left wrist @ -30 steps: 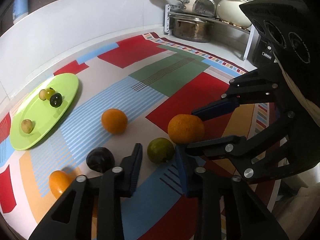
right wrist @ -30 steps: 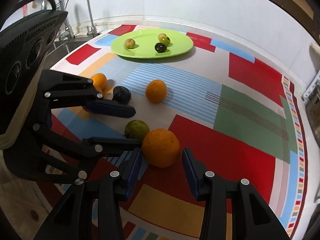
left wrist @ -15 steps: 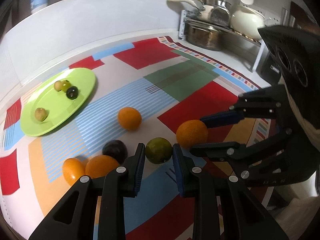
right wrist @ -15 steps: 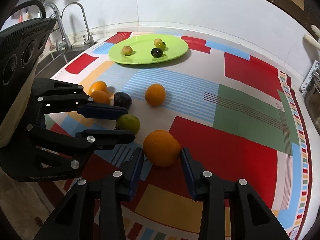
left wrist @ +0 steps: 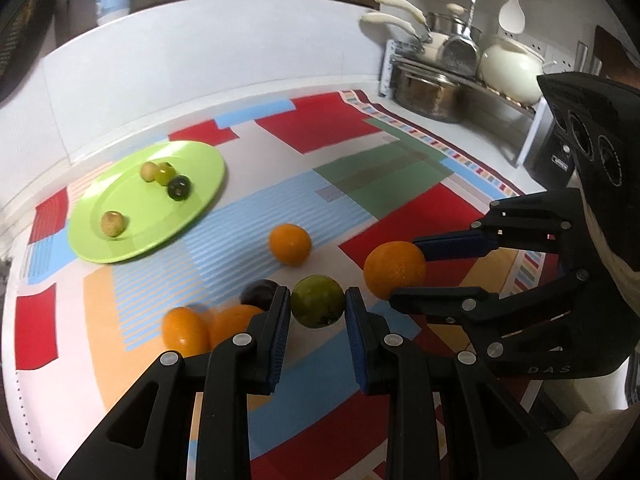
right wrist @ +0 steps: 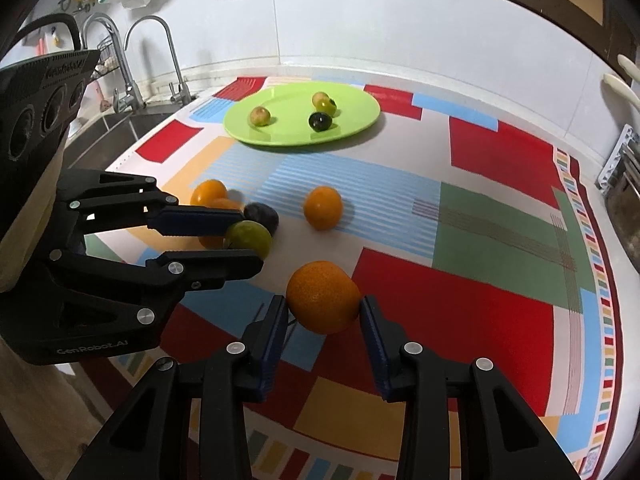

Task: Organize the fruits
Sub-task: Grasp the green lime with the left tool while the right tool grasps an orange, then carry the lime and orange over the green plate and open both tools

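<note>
Even, bright indoor light, soft shadows, strong fisheye bending with dark corners, slight motion blur at left.

Home kitchen; the worktop [right wrist: 608, 216] runs along a white backsplash [right wrist: 400, 32], covered by a colour-block cloth [right wrist: 480, 240]; left of the cloth, two chrome taps [right wrist: 120, 64] over a steel sink [right wrist: 116, 128], a small wire basket behind the taps; right of the cloth, a corner dish rack [left wrist: 460, 76] with a steel pot [left wrist: 426, 94], cream-handled pans [left wrist: 404, 20], a cream lidded pot [left wrist: 510, 68]; a white spoon [left wrist: 511, 12] and scissors hang on the wall above the rack; a round strainer hangs above the backsplash; dark cabinet fronts further up.
</note>
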`<control>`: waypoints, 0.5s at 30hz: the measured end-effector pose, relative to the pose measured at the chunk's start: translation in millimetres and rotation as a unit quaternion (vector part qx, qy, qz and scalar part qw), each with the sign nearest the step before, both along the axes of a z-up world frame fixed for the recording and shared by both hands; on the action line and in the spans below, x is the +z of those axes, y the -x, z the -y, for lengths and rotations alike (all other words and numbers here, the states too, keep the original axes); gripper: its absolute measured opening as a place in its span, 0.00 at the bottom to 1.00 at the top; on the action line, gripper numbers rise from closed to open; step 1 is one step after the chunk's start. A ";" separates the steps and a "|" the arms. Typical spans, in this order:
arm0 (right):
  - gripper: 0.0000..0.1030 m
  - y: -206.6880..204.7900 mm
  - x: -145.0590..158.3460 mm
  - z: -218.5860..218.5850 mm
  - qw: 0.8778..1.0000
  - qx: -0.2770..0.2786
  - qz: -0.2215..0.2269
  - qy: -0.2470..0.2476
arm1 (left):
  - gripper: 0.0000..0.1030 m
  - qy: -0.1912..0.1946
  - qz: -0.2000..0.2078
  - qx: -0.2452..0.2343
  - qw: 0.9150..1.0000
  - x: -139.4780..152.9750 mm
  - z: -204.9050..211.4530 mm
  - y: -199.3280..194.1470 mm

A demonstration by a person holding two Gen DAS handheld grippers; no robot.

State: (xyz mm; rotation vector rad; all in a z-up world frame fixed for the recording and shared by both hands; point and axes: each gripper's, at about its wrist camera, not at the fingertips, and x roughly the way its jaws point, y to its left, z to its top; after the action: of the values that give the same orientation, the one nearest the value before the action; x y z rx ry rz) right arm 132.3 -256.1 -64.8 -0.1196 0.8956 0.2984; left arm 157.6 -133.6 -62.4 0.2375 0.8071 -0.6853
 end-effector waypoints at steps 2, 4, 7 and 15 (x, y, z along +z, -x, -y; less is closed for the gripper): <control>0.37 -0.6 4.8 -2.0 1.000 -0.002 0.007 -0.002 | 0.27 0.002 0.005 0.011 1.000 4.7 -4.3 -1.2; 0.37 -1.8 11.4 -4.5 1.000 -0.006 0.019 -0.006 | 0.27 0.006 0.009 0.021 1.000 10.6 -9.7 -3.1; 0.37 -4.0 20.5 -8.3 0.999 -0.009 0.034 -0.010 | 0.27 0.009 0.021 0.036 0.999 19.3 -17.5 -5.2; 0.37 -15.1 44.3 -24.0 0.997 -0.006 0.075 -0.023 | 0.27 0.014 0.052 0.071 0.996 42.1 -41.1 -14.7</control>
State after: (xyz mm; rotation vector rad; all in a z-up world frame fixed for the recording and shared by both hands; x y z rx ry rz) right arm 147.4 -232.1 -20.5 -0.0919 0.7389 0.2942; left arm 172.3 -92.5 -20.2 0.1872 0.7065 -0.5449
